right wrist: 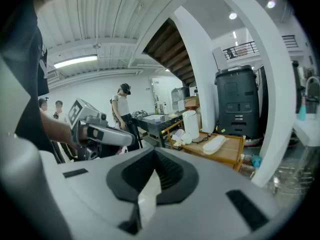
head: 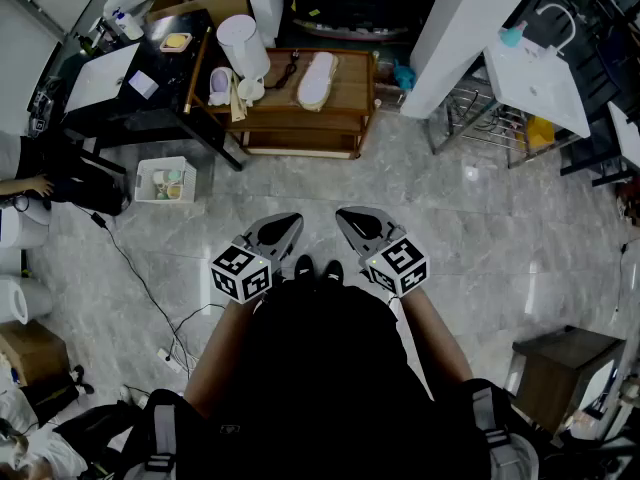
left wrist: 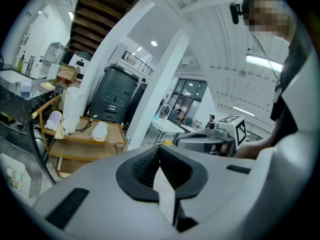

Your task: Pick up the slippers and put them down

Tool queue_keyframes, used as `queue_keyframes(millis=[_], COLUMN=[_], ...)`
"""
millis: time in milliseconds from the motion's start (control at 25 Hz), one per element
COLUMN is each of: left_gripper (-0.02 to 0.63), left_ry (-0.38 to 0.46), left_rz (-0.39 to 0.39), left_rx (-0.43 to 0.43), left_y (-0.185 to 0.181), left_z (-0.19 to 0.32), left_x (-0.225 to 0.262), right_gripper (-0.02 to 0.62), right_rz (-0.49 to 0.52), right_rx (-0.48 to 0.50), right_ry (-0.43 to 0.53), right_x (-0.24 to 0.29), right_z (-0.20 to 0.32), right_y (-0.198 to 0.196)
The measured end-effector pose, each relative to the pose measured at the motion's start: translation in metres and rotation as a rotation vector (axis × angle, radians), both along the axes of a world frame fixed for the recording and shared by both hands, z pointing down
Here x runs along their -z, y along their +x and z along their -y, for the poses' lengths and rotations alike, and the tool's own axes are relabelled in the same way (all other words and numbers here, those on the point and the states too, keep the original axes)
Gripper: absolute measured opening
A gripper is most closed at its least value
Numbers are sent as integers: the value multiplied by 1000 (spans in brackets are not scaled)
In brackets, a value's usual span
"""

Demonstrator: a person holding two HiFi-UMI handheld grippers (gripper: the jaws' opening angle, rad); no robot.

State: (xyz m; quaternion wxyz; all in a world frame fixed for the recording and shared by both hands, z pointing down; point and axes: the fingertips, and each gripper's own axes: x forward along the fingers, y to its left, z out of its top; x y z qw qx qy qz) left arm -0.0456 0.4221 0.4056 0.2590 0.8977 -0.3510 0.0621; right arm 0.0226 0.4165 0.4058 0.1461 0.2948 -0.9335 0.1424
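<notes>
Cream slipper point(head: 318, 78) lies flat on top of the wooden table point(head: 352, 93), at 12 o'clock from the person and well apart from both grippers. The lilac-and-white item point(head: 220, 85) at the table's left end may be the second slipper, but I can't confirm.

Left gripper point(head: 292, 220): jaws fully together, nothing between them. Right gripper point(head: 345, 214): same, closed and empty. Both are held side by side at the waist, noses tipped slightly down toward the table.

Step, as I read it: pre-approach. Nothing is picked or reached for yet.

Next move needs:
- walk up toward 12 o'clock
- open one gripper's jaws
- come in over the table's near edge
- close across the slipper's narrow width

It looks soft and flat, so a bite on the edge should do.

Around the slipper: white cylinder container point(head: 243, 46) and white cup point(head: 251, 89) at its 9 o'clock. Black cord point(head: 285, 73) lies just beside it, a snag risk.

Around the person:
- black desk point(head: 130, 93) at 11
- white box point(head: 165, 180) on the floor at 10
- floor cable point(head: 135, 268) at 9
- wire rack point(head: 470, 118) at 2
- white pillar point(head: 465, 28) at 1

None sits on the straight line to the table.
</notes>
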Motion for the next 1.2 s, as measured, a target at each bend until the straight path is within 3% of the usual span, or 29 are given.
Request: queue_keyframes(millis=[520,1200], left_gripper=[11,11], left_ry=[4,7], left_rz=[8,6], left_rx=[28,51], left_y=[6,22], left_z=[-17,-5], left_x=[2,-2], right_gripper=[6,8], right_rz=[8,28], right_rx=[28,36], right_ry=[0,-7], right_x=[1,1], right_z=[-19,-4], right_y=[5,28])
